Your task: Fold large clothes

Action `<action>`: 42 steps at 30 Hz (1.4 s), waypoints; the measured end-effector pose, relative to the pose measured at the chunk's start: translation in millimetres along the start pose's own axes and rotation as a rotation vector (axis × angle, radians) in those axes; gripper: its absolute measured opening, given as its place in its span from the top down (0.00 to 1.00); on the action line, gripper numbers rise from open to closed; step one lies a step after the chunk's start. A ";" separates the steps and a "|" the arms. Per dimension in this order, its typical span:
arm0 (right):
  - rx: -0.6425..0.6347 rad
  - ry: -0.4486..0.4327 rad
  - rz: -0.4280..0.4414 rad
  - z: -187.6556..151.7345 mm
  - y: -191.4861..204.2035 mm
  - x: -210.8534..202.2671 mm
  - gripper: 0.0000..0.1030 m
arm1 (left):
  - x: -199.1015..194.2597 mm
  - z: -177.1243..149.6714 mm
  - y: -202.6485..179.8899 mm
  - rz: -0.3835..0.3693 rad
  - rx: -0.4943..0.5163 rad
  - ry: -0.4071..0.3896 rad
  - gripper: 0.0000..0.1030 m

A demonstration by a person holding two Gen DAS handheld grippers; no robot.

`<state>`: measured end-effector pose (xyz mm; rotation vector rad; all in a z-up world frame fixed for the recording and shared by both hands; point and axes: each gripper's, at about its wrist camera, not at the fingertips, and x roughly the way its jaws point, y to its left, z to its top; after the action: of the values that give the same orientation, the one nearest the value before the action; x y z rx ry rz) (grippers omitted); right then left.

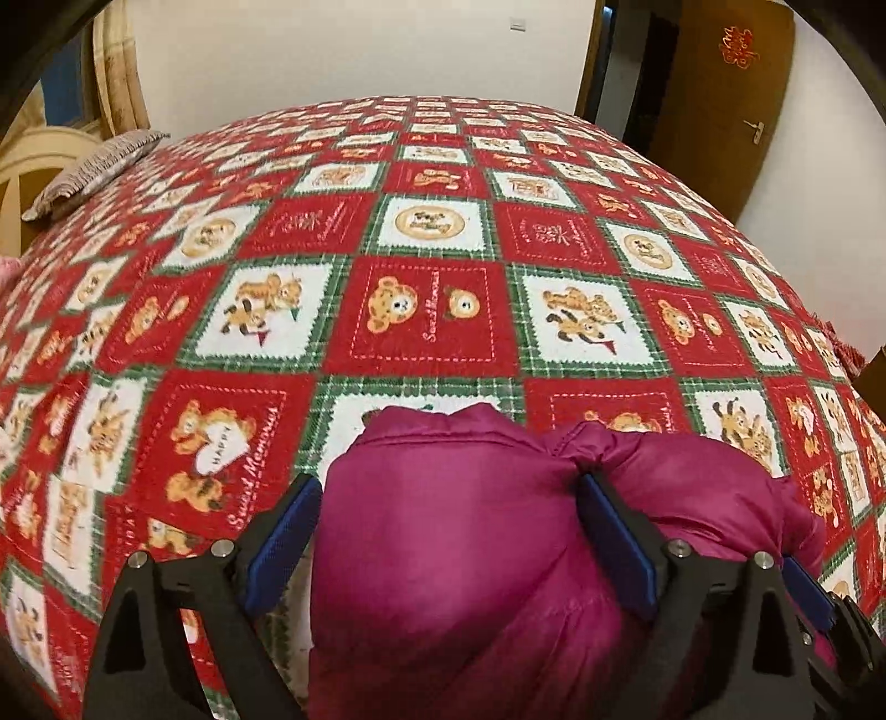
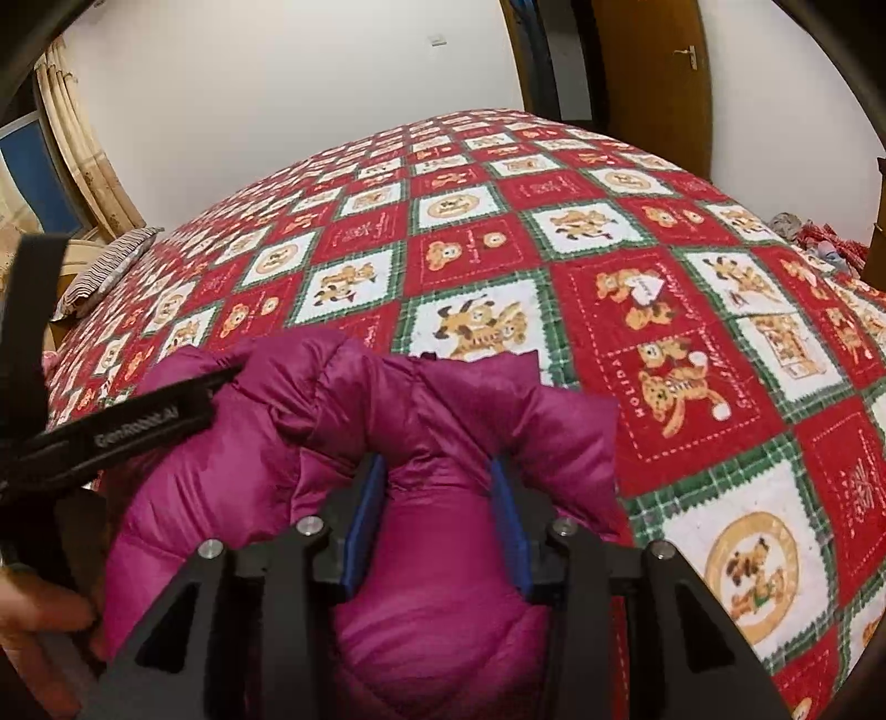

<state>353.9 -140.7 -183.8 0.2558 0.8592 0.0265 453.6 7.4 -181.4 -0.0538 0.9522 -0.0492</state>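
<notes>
Right gripper: we see both blue pads pressed into a bunched fold of the magenta puffer jacket, the cloth pinched and bulging between and above them. Jaws partly closed, clamped on that fold.

Left gripper: jaws stand wide apart. A rounded bulk of the jacket fills the gap between them. The right-side pad touches a gathered knot of fabric; the left-side pad stands just off the cloth, with bedspread showing beside it. We read this as no grip, the pads not pressing from both sides.

In the right wrist view the left gripper's black finger lies across the jacket's upper left part, with a bit of a hand at the frame's lower left edge.

The jacket sits bunched at the near edge of the bed, on a red, white and green checked bedspread printed with teddy bears. The rest of the spread lies flat.

Farther out: a striped pillow at the far left of the bed, a curtain behind it, a white wall, and a brown wooden door at right.
</notes>
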 end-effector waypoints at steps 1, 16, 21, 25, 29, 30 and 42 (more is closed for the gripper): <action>-0.003 -0.002 -0.003 -0.3 1.0 0.5 0.58 | 0.9 -0.6 -1.2 0.004 0.005 -0.002 0.08; -0.019 -0.009 -0.005 2.5 1.7 5.2 0.57 | -19.8 -4.6 -2.6 0.029 0.042 -0.014 0.09; -0.034 0.040 -0.018 5.0 -0.9 -4.4 0.53 | -72.8 -23.6 0.1 0.010 0.102 -0.015 0.09; -0.023 -0.039 0.006 -3.7 -1.8 -51.7 0.51 | -104.2 -45.7 -3.2 0.039 0.162 -0.051 0.09; -0.063 -0.105 0.008 -30.9 5.6 -97.9 0.51 | -110.8 -64.8 -9.0 0.048 0.195 -0.065 0.09; -0.070 -0.105 0.013 -38.4 7.3 -103.6 0.51 | -108.8 -69.8 -13.0 0.069 0.209 -0.073 0.09; -0.074 -0.021 0.018 -75.0 4.0 -66.7 0.48 | -87.6 -80.1 -14.8 0.119 0.167 -0.085 0.09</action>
<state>254.2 -129.3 -179.9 0.1937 0.8336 0.0718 337.4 -3.6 -155.5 0.1539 0.8618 -0.0161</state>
